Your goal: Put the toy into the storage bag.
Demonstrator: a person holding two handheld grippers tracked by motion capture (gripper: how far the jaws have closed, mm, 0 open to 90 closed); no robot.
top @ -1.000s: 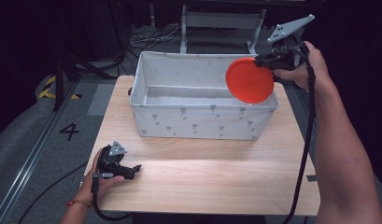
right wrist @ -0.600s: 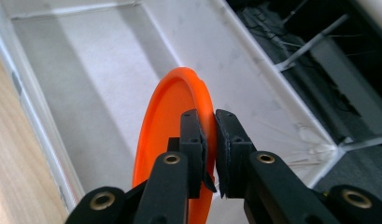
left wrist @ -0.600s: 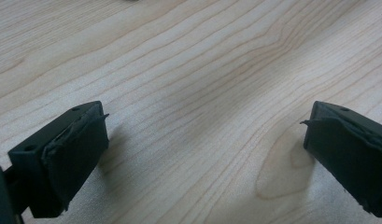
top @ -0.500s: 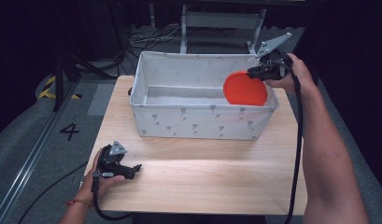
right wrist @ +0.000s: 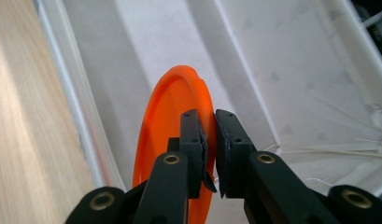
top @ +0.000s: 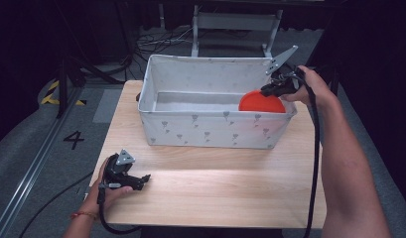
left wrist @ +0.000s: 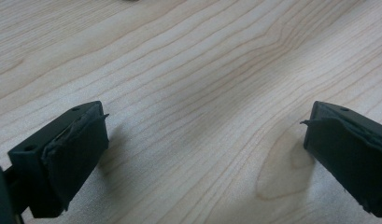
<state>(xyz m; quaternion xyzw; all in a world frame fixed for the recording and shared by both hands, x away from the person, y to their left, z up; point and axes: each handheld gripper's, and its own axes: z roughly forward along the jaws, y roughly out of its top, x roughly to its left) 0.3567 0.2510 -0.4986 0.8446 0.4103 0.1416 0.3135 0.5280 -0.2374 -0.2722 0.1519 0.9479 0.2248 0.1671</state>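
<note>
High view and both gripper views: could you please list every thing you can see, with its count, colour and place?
plate: one, orange, inside the bin at its right end, held by its rim
fabric bin: one, white with grey pattern, far half of the table
table: one, light wood, centre
metal frame: one, grey, on the floor behind the table
right gripper: one, black, shut on the plate rim
left gripper: one, black, jaws open, resting at the table's near left corner

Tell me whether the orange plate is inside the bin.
Partly inside: the orange plate, held on edge by the right gripper, dips below the bin's rim.
</note>
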